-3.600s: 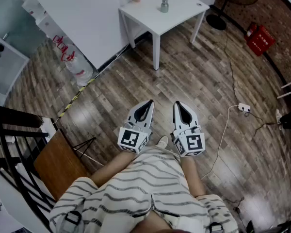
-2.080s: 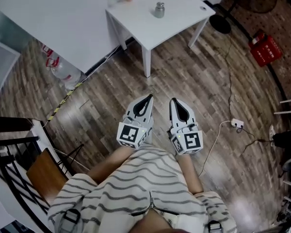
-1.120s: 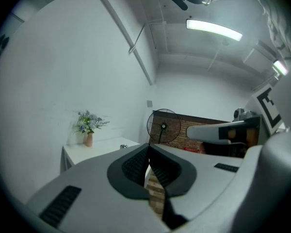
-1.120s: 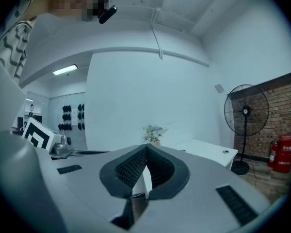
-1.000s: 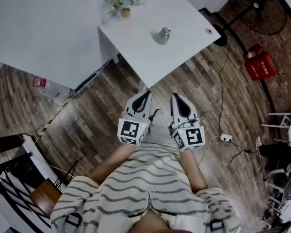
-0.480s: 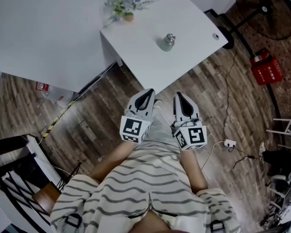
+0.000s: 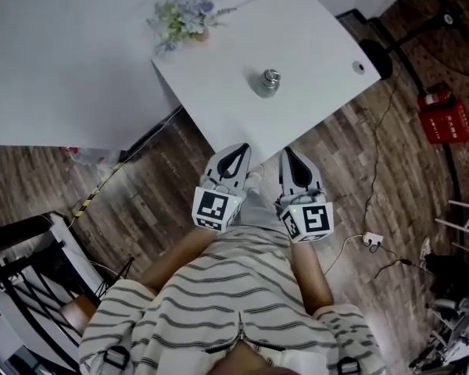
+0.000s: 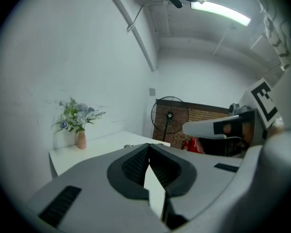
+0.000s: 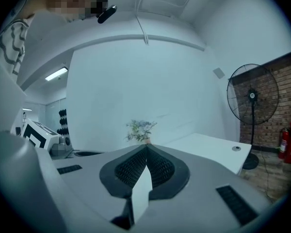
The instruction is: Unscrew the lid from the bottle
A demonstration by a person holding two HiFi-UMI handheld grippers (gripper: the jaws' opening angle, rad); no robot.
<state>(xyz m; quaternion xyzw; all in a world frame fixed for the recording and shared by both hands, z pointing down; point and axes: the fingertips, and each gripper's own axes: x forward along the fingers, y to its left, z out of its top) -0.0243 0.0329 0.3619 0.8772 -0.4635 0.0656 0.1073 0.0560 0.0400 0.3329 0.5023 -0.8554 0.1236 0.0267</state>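
Observation:
A small grey bottle [image 7: 267, 82] with a round lid stands upright in the middle of the white square table [image 7: 219, 73], seen in the head view. My left gripper [image 7: 242, 147] and right gripper [image 7: 285, 151] are held side by side near the table's front edge, short of the bottle. Both are shut with nothing between the jaws. The left gripper [image 8: 149, 147] and the right gripper [image 9: 146, 147] each show closed tips in their own views. The bottle is hidden behind the jaws in both gripper views.
A small vase of flowers [image 7: 181, 18] stands at the table's far left corner, and a small round object [image 7: 359, 67] lies near its right corner. A standing fan [image 8: 169, 117] and a red crate [image 7: 443, 116] are on the wooden floor to the right. A power strip [image 7: 372, 240] with cables lies nearby.
I have walked up to the white table; it and the bottle now sit closer and lower in the head view. Both grippers moved forward together to the table's edge, still shut.

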